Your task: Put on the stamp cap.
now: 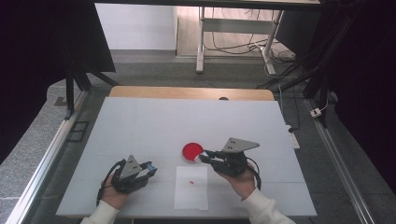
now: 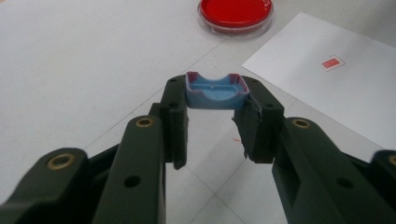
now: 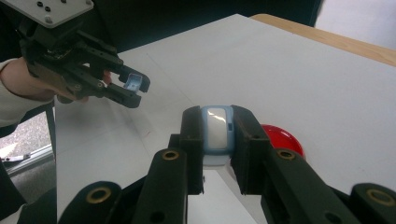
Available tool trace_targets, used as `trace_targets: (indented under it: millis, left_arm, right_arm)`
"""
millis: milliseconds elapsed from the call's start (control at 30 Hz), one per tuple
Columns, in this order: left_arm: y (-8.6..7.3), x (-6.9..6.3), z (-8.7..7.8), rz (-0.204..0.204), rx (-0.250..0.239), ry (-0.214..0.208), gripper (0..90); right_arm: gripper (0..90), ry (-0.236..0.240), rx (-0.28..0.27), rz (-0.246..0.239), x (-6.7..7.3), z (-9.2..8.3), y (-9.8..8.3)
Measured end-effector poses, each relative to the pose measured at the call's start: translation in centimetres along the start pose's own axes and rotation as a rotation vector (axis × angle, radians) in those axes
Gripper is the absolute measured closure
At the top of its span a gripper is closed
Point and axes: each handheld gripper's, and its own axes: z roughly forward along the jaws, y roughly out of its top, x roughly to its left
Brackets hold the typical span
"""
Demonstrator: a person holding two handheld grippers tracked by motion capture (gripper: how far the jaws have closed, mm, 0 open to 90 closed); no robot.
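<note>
tongs [image 1: 150, 166] low, level, palm underneath

The dish [image 1: 192, 151] lies on the worktop [image 1: 140, 126] just behind the paper sheet [image 1: 191, 189]; a small tag [image 1: 191, 181] lies on the sheet

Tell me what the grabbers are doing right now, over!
Left gripper shut on blue tray piece. Right gripper shut on pale blue block, beside red dish. Paper sheet lies between; nothing blocking.
</note>
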Motion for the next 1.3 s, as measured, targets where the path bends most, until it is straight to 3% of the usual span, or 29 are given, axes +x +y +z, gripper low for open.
trace_targets:
  millis: [367,1300]
  left_arm:
    - [1.0,-0.8,0.8,0.027,-0.018,-0.003,65.0]
    - [3.1,-3.1,4.2,0.102,-0.005,-0.051,64.9]
  right_arm:
    - [75.0,-0.005,-0.004,-0.001,0.1,0.0,0.0]
    - [74.9,-0.014,-0.01,-0.005,0.3,0.0,0.1]
